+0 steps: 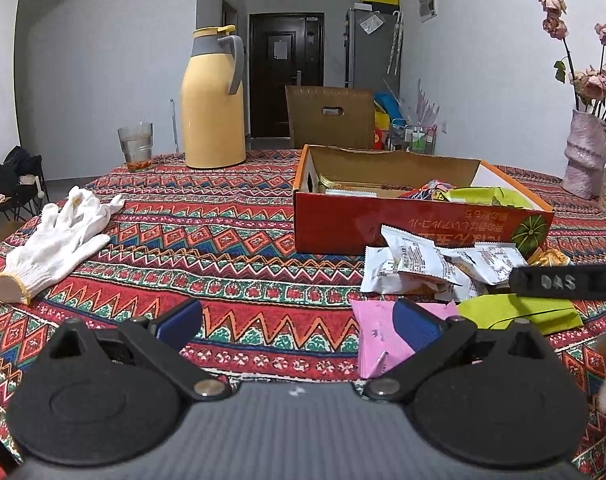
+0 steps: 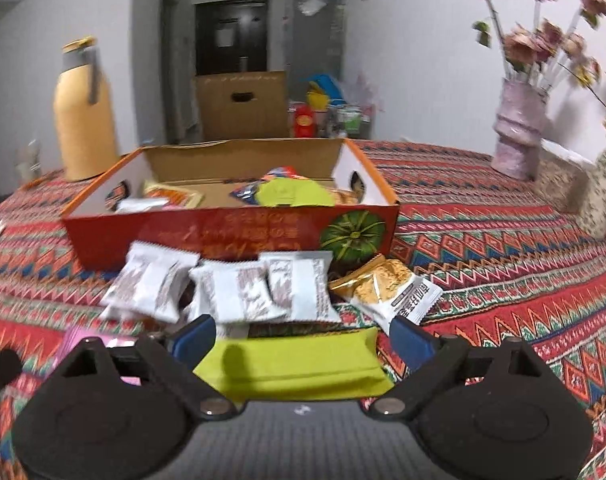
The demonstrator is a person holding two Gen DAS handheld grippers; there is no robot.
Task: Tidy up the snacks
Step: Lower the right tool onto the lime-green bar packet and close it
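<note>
Right gripper wide, empty — green packet flat between blue fingers, long axis crosswise.

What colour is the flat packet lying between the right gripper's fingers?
Lime green, seen best in the right wrist view.

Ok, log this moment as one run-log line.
left gripper: open, empty | right gripper: open around green packet | white packets: on tablecloth before box | box: partly filled
</note>
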